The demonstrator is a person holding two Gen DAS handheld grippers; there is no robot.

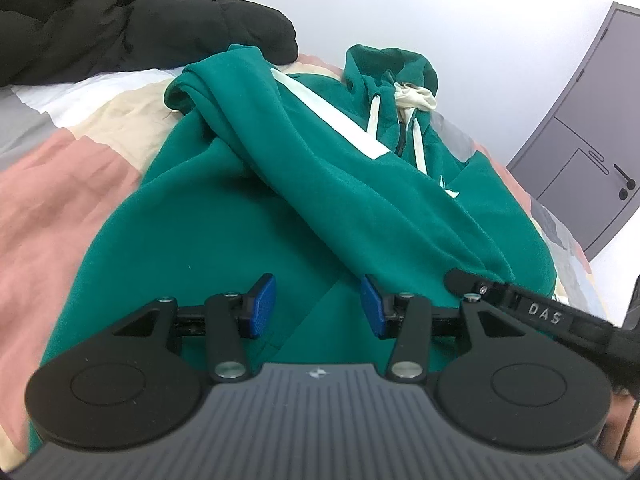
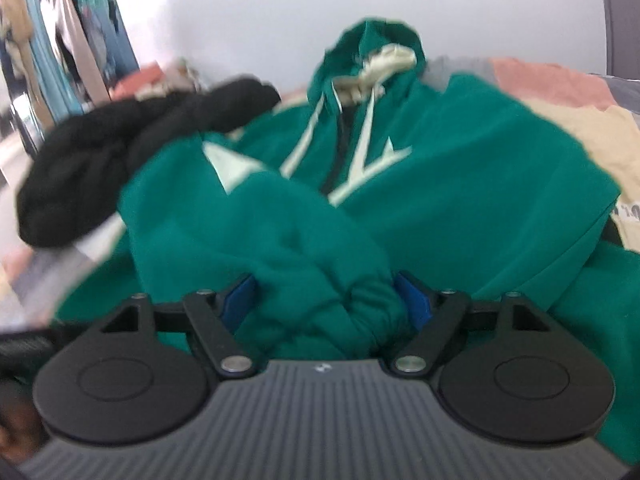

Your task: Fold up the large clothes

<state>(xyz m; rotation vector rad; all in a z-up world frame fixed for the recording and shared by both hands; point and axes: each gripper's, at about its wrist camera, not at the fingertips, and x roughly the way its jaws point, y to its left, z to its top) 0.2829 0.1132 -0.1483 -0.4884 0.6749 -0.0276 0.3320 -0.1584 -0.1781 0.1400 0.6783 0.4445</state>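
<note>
My left tool (image 1: 318, 306) hangs with its blue pads (image 1: 262, 306) apart, nothing between them, just above the green hoodie (image 1: 224, 216). The hoodie lies spread on the bed's patchwork blanket (image 1: 56, 184), hood (image 1: 390, 68) at 12 o'clock, one sleeve (image 1: 320, 168) folded diagonally across the chest. My right tool (image 2: 324, 304) is clamped on a bunched sleeve cuff (image 2: 360, 308) (that view is blurred). A black jacket (image 1: 120, 12) sits at 10 o'clock, touching the hoodie's shoulder; a grey door (image 1: 588, 140) stands at 3 o'clock.
</note>
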